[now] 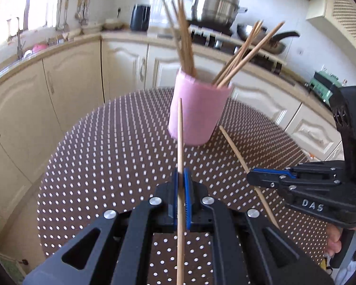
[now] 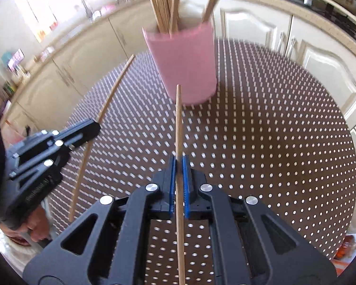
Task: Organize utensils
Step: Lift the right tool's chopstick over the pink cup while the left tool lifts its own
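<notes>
A pink cup point(image 1: 198, 111) is seen standing on the round, brown dotted surface point(image 1: 106, 156), toward its far edge at about 12 o'clock in both wrist views. Many wooden chopsticks point(image 1: 185, 40) are held in it, fanned in two bunches: one leaning toward 11 o'clock, the other point(image 1: 246, 52) toward 2 o'clock.

In the left wrist view, one single chopstick point(image 1: 180, 142) is clamped by the left tool point(image 1: 180, 178). Its blue pads are closed tight on the stick, which is pointed straight toward 12 o'clock, with its tip seen in front of the cup's lower wall. The stick is carried above the surface, not resting on it.

At 3 o'clock in the same view the right tool point(image 1: 251, 178) is seen, gripped by a person's hand point(image 1: 339, 239). A second chopstick point(image 1: 235, 149) is pinched by it and slanted toward 11 o'clock, its tip near the cup's base.

In the right wrist view this same tool point(image 2: 179, 166) is shown closed on its stick point(image 2: 178, 128), the tip just below the cup point(image 2: 185, 61). The left tool point(image 2: 95, 128) is seen at 9 o'clock with its own stick point(image 2: 109, 99).

Behind the surface, cream cabinets point(image 1: 66, 80) and a steel pot point(image 1: 216, 4) on the stove are visible.
</notes>
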`<act>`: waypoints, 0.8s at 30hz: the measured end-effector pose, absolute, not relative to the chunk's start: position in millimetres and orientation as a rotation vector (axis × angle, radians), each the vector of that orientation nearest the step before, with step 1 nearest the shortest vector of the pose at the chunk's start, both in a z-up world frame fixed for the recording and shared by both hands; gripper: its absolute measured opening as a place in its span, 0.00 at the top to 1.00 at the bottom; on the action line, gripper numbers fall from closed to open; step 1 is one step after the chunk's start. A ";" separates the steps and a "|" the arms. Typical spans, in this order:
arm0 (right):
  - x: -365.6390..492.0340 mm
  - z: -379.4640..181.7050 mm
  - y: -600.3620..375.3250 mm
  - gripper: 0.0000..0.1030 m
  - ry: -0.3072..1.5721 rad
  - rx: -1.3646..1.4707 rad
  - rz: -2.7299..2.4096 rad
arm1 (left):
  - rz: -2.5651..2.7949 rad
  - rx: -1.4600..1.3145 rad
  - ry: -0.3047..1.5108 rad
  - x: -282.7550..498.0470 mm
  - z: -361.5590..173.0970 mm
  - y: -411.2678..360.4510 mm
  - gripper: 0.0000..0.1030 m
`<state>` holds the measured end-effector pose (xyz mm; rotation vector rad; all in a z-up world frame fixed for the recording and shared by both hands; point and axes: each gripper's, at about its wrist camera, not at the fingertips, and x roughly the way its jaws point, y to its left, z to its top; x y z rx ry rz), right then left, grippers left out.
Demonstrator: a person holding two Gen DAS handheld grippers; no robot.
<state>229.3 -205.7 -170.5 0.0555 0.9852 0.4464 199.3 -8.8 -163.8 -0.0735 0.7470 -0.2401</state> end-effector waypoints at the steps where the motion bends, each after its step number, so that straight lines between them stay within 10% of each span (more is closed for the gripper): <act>1: 225.1 -164.3 -208.3 0.94 0.957 0.073 0.457 | -0.240 -0.072 0.727 196.6 -159.5 -9.6 0.95; 24: 206.2 -67.7 -227.3 0.94 0.490 0.251 0.535 | -0.365 -0.146 0.379 186.6 -78.0 -35.5 0.95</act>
